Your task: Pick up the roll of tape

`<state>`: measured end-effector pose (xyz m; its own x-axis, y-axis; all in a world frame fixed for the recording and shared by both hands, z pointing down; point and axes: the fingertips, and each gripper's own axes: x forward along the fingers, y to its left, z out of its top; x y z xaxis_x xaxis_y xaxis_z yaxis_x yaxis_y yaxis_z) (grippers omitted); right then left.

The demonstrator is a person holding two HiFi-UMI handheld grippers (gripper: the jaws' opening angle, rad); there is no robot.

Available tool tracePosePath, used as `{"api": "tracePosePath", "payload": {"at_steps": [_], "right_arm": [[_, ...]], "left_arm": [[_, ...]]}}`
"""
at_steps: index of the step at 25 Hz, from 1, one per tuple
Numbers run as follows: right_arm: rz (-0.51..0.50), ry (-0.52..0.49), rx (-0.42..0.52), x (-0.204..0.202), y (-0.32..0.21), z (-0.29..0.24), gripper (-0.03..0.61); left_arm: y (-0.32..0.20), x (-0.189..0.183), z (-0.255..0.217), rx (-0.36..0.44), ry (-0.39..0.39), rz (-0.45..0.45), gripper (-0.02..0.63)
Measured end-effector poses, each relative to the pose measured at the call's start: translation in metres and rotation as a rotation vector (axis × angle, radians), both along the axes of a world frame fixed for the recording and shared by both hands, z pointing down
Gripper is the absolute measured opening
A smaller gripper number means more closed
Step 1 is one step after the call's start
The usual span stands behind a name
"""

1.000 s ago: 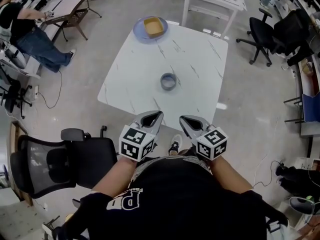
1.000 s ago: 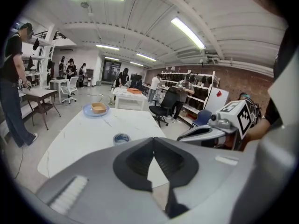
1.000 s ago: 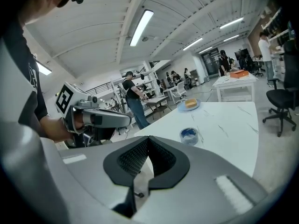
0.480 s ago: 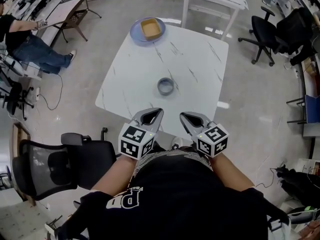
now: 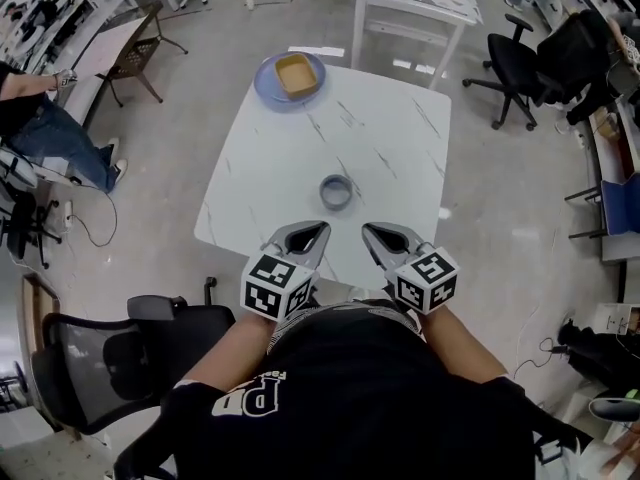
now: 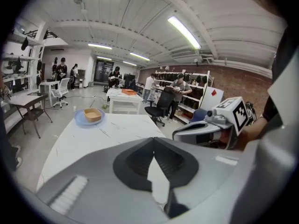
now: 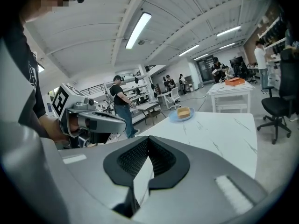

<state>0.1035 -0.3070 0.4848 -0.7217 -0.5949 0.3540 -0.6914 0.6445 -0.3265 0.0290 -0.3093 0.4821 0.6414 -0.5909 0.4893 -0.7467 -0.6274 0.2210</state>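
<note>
One tape roll beyond right hand-held gripper

The roll of tape lies on the surface, toward its near edge. A plate carrying a box sits at 11 o'clock, in the far corner. The left gripper is at 7 o'clock of the tape, the right gripper at 5.

left gripper closed, right gripper closed, side by side
</note>
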Motion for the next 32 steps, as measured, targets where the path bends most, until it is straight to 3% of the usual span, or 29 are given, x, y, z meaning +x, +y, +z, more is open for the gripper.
{"api": "tracePosePath", "payload": {"at_steps": [13,22,32], "right_arm": [[0.132,0.024,-0.014,-0.041,-0.036,0.006,0.000],[0.183,0.061,-0.030,-0.048,-0.043,0.010,0.000],[0.174,0.086,-0.017,-0.052,-0.042,0.010,0.002]], "left_arm": [[-0.046,-0.053,0.001,0.003,-0.002,0.095,0.058],[-0.057,-0.056,0.005,-0.013,0.004,0.168,0.058],[-0.055,-0.058,0.002,-0.013,0.012,0.170,0.058]]}}
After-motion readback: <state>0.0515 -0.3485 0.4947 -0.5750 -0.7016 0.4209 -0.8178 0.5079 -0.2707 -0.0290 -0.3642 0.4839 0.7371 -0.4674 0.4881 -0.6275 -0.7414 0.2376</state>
